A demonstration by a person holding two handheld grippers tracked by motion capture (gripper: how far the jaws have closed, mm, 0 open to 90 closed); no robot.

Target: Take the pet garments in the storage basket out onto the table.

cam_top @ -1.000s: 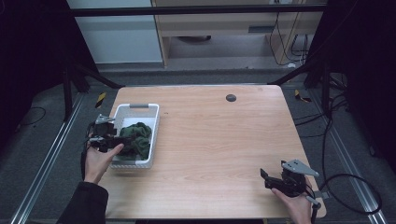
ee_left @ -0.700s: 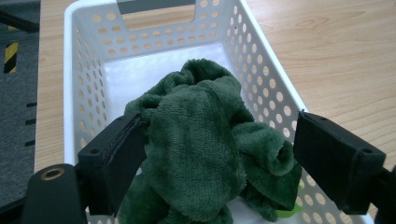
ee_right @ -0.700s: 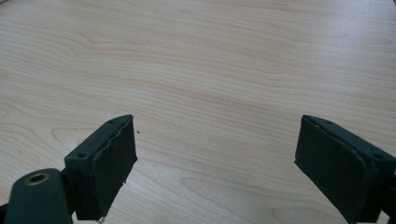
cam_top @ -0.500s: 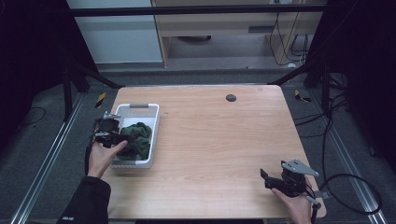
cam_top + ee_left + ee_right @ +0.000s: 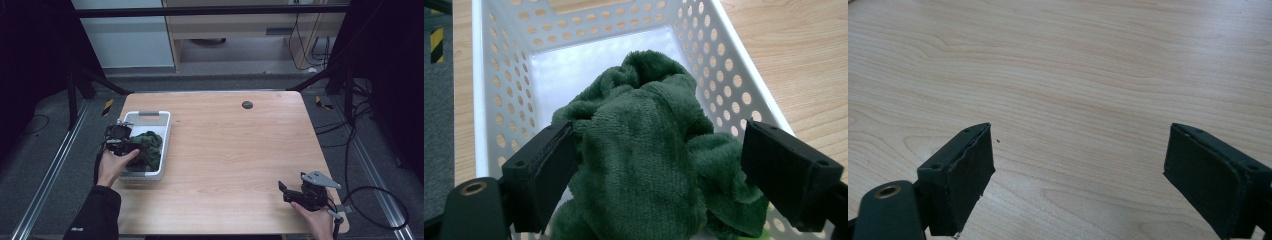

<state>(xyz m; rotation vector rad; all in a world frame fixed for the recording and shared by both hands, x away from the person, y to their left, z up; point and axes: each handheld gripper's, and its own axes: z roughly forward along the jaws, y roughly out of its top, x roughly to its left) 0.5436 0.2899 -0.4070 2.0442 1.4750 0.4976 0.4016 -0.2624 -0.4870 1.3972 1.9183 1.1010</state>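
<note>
Moved further in over the white basket (image 5: pixel 165 131) since a second ago, the left gripper (image 5: pixel 659 170) now hangs with its jaws wide apart on either side of a crumpled green towel (image 5: pixel 649 165); one jaw touches the cloth, the other stands just clear. Towel and basket sit by the worktop's (image 5: pixel 240 150) left edge. Near the front right corner, the right gripper (image 5: pixel 286 190) has not shifted, its jaws spread open above bare wood.

A small dark round disc (image 5: pixel 247 104), perhaps a cable port, sits near the wooden surface's (image 5: pixel 240 150) far edge.
</note>
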